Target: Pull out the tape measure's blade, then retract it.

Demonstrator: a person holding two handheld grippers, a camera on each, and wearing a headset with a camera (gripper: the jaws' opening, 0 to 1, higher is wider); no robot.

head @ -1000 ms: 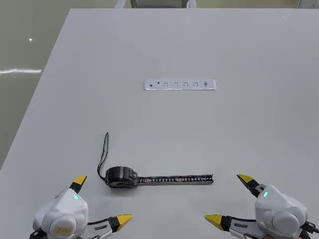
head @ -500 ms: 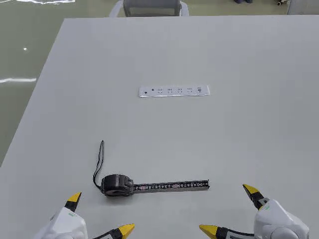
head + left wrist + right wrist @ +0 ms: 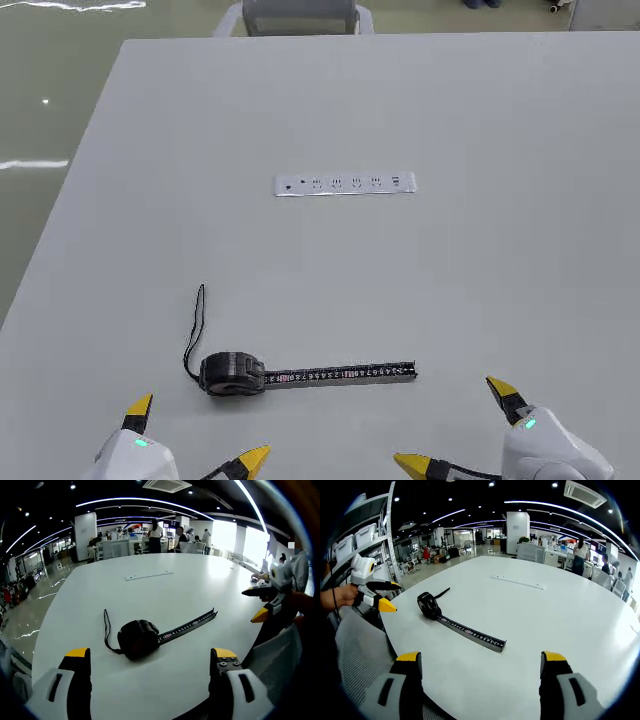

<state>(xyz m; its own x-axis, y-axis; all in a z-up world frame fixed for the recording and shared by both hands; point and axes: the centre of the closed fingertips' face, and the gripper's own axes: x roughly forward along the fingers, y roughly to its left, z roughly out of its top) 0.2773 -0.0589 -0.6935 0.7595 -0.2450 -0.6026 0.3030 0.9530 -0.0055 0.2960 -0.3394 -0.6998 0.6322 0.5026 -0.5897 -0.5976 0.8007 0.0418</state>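
In the head view one tape measure (image 3: pixel 233 373) lies on the near desk (image 3: pixel 500 250), its blade (image 3: pixel 340 374) already out to the right, and one power strip (image 3: pixel 345 184) lies far. In the left gripper view the left gripper (image 3: pixel 151 653) has wide, empty fingers (image 3: pixel 76 675) before the case (image 3: pixel 139 638), so retracting seems next: hold the case, release the blade. In the right gripper view the right gripper (image 3: pixel 481 656) is wide and empty too.

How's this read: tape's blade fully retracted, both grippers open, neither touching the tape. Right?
Not quite. The blade is pulled out, not retracted, and lies flat on the table beside the case; the head view shows it. The left gripper and right gripper are open, touching neither.
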